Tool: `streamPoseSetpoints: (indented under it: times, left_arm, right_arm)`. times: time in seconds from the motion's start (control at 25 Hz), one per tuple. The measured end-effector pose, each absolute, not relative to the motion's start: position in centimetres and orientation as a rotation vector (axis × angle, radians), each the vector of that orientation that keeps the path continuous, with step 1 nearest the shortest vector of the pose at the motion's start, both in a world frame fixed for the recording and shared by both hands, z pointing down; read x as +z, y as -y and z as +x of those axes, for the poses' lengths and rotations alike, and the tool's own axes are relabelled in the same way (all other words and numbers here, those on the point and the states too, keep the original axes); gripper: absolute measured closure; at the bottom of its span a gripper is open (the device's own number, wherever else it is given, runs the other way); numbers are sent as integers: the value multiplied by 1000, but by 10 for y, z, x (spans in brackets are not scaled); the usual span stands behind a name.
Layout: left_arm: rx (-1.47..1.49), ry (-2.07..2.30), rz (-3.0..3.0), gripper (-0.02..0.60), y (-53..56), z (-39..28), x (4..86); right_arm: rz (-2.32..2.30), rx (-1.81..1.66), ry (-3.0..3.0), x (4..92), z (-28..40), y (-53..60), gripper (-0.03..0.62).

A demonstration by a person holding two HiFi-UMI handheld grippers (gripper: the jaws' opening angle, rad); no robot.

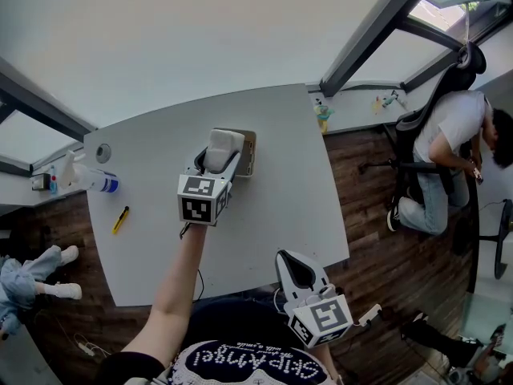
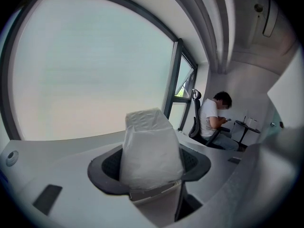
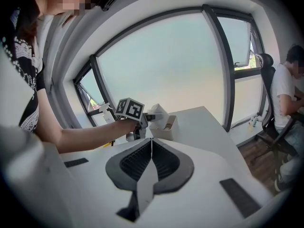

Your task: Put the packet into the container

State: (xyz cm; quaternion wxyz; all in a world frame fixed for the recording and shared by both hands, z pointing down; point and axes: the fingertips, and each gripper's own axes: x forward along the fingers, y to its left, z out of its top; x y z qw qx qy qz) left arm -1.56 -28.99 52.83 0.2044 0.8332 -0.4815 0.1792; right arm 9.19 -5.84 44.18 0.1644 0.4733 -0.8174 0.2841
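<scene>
Left tongs (image 2: 151, 171) clamped on white packet (image 2: 151, 146); right tongs (image 3: 151, 159) closed, empty.

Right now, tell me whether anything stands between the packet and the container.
Nothing visible does. The left tool holds the packet right at the container's open top, and no other thing lies between them.

The person's bare left arm (image 1: 172, 295) stretches forward towards twelve o'clock. It carries the left gripper (image 1: 218, 160), whose jaws are clamped on a white packet (image 1: 224, 144). The right gripper (image 1: 298, 269) sits close to the torso at about five o'clock. Its jaws are pressed together with nothing between them and point towards eleven o'clock.
</scene>
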Motion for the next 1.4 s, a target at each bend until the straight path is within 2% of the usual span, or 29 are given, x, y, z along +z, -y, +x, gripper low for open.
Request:
streamPoseSetpoints:
  times: [1.08, 1.4]
  left_arm:
    - [704, 1317, 2205, 308, 297, -10, 561]
    - [895, 1269, 2186, 307, 298, -7, 570]
  right_arm:
    - [1349, 876, 2311, 450, 100, 63, 579]
    - [1335, 879, 2321, 452, 101, 64, 579]
